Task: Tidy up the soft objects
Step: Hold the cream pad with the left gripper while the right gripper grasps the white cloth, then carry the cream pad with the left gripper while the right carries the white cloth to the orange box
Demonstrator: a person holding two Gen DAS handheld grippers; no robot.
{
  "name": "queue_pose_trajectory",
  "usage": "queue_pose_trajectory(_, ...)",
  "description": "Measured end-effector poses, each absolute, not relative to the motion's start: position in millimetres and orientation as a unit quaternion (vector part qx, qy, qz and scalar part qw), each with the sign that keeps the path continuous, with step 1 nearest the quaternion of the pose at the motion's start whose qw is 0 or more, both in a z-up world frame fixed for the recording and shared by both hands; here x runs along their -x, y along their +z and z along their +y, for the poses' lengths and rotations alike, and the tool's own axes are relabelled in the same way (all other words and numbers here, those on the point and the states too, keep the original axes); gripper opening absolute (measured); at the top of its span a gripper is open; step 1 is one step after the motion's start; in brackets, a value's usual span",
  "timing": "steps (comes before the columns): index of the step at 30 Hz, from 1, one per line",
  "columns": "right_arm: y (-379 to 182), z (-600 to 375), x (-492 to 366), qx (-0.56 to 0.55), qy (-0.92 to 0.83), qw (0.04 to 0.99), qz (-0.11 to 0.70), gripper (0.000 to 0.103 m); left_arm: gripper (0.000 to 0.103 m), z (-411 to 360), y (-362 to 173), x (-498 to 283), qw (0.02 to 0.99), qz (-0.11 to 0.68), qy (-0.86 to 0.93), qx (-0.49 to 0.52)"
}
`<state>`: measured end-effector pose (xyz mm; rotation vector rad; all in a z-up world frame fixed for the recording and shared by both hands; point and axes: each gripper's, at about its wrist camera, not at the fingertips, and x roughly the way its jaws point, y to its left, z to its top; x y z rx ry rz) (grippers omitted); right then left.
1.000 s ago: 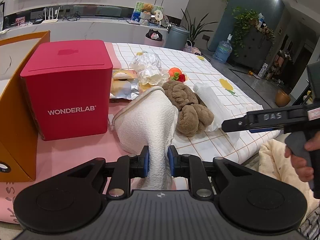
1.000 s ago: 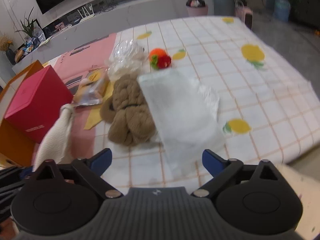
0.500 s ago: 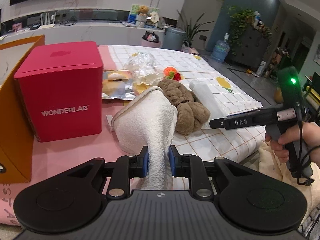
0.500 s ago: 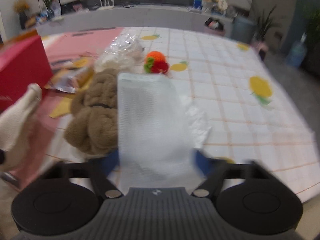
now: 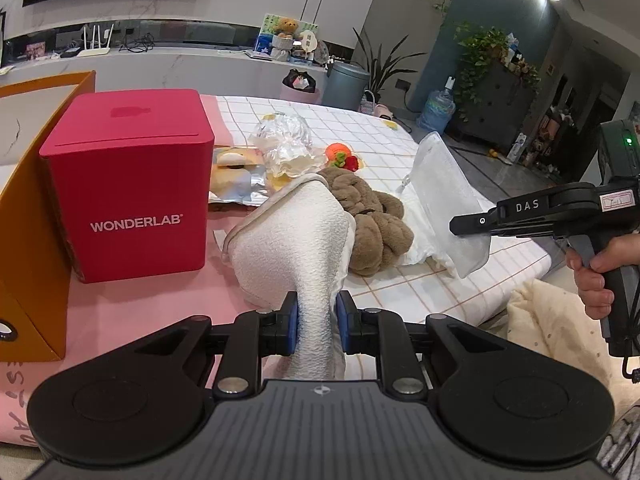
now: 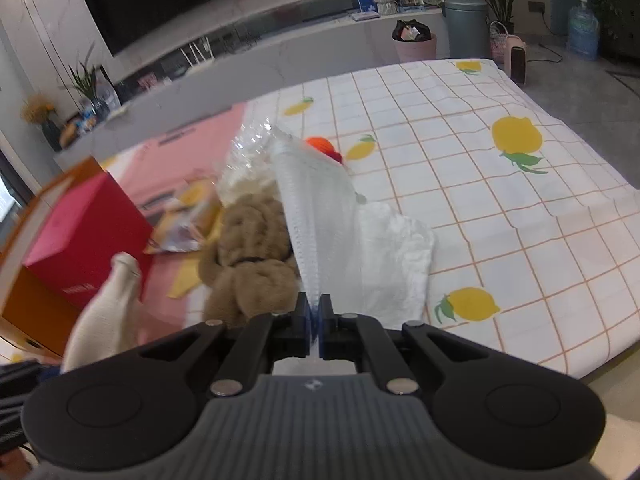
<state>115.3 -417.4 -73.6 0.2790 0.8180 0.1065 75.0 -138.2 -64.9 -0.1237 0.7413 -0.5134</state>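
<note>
the left gripper [image 5: 316, 322] is clamped on a white textured cloth pouch [image 5: 298, 248]. its blue pads [image 5: 291, 324] press both sides of the pouch's narrow end. the wider end of the pouch rests on the pink mat [image 5: 152, 304], just beside the red wonderlab box [image 5: 128, 188].

the right gripper [image 6: 314, 330] has its jaws closed together on the near edge of a white mesh bag [image 6: 320, 220]. the bag is pinched between the pads and tilts upward from the table. in the left wrist view the same bag [image 5: 444, 192] hangs from the black tip of the right gripper [image 5: 468, 226], its lower corner clear of the checked tablecloth [image 5: 420, 292]. a hand [image 5: 600, 272] grips the handle of that tool.

a brown plush toy [image 5: 376, 224] lies on the tablecloth between the pouch and the mesh bag, touching the pouch. a crumpled white plastic bag [image 6: 396, 248] lies on the table under and beside the mesh bag. an orange and red knitted toy [image 5: 342, 158] sits further back, near clear crinkled wrapping [image 5: 284, 144]. a foil snack packet [image 5: 236, 180] lies beside the box. an orange carton [image 5: 28, 240] stands at the left of the box, touching it.
</note>
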Motion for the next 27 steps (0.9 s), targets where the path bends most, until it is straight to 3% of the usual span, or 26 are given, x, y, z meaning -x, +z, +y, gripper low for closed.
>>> queue_pose_trajectory(12, -28.2, -395.8, -83.4, -0.122, 0.077, 0.926, 0.349, 0.000, 0.022, -137.2, -32.5, -69.4, 0.912, 0.324, -0.239, 0.082)
queue_pose_trajectory(27, 64.7, -302.8, -32.7, -0.101, 0.141, 0.947, 0.270, 0.000, 0.022, -78.3, 79.5, -71.7, 0.942, 0.257, -0.206, 0.065)
